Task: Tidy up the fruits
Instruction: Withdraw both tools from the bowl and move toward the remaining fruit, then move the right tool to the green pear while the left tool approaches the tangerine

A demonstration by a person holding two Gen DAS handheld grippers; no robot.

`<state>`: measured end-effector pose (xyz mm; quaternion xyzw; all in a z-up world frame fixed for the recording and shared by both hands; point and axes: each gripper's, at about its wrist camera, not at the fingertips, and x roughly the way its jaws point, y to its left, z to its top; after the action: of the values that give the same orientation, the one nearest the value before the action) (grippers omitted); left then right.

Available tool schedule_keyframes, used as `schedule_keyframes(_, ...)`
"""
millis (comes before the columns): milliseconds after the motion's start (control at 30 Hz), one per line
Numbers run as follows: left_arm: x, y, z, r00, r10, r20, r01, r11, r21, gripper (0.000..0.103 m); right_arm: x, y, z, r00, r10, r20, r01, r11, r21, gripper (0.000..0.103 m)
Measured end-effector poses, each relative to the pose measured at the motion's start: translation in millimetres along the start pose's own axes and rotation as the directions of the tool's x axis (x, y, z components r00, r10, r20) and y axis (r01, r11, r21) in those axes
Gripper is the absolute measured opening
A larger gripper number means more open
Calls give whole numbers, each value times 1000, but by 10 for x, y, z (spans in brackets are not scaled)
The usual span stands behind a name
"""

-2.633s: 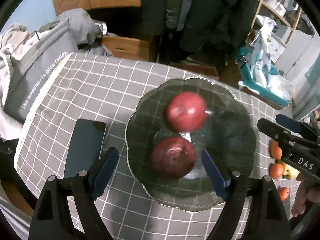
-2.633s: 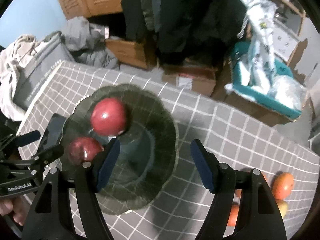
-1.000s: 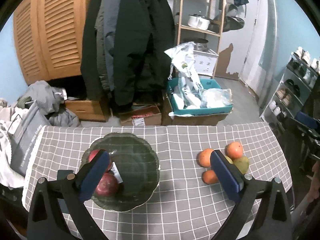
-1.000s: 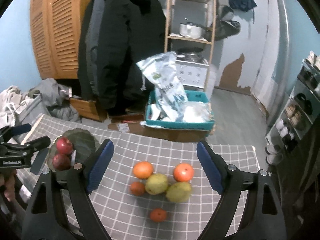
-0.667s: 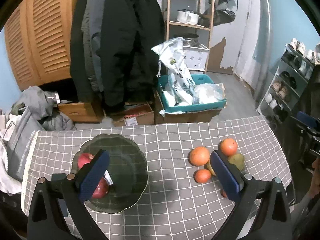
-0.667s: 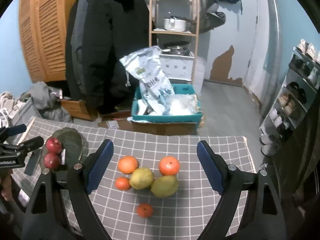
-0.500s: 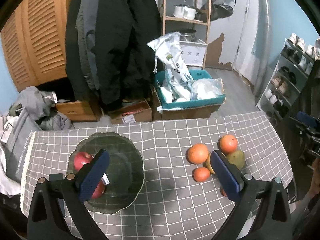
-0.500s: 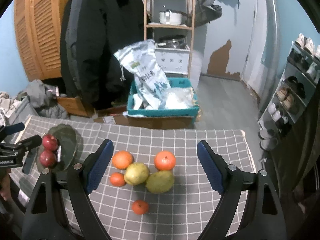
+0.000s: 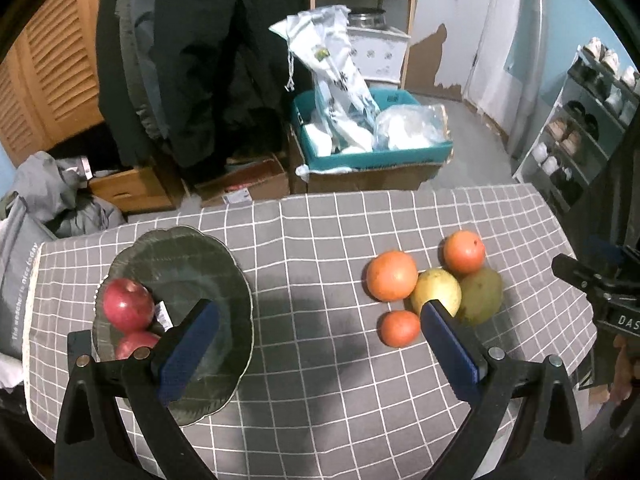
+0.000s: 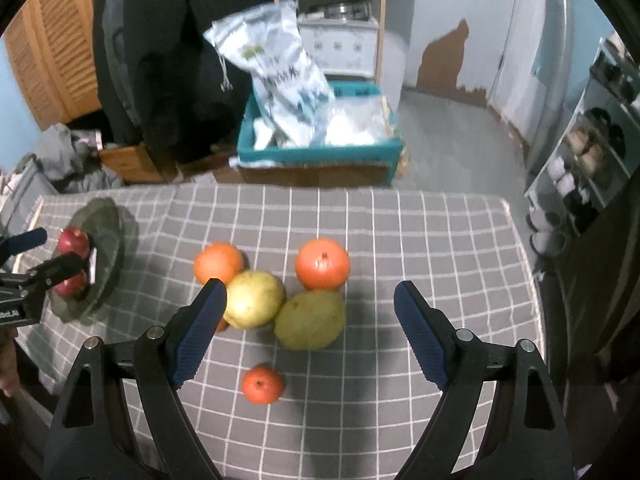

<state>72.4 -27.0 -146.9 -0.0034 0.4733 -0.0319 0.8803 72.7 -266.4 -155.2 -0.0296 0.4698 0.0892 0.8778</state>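
Hovering above a grey checked tablecloth [image 9: 320, 360], the left gripper [image 9: 316, 344] and right gripper [image 10: 308, 340] both have their blue-padded jaws spread wide, holding nothing. Two red apples [image 9: 128, 309] sit in a dark glass bowl [image 9: 224, 280] at the table's left. To the right, well apart from it, oranges [image 10: 322, 264], a yellow pear [image 10: 253, 299] and a green mango [image 10: 310, 320] cluster, touching. A grey bag [image 9: 16, 280] at the left edge reads "The weather is nice today". The right gripper's body shows the letters "DAS".

lower apple [image 9: 134, 344] half hidden, shelf items blurred
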Motion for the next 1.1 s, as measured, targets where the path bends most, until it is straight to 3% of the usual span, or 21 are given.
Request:
schedule_keyframes(333,377,-190,-79,998,1,-60,2,999,46,102,495,-28,-144,991,-1,-137,-1,1000,-12,86)
schedule_keyframes(633,754,-308,-184,992,7,-126,3,997,78,102,952,37,-280,968,7,-251,-19,999,-44,86)
schedule_keyframes(1100,1119,-431,-327,978,-2,-209,26,994,110,102,1439,13,-326,946,38,-321,-48,999,-21,86)
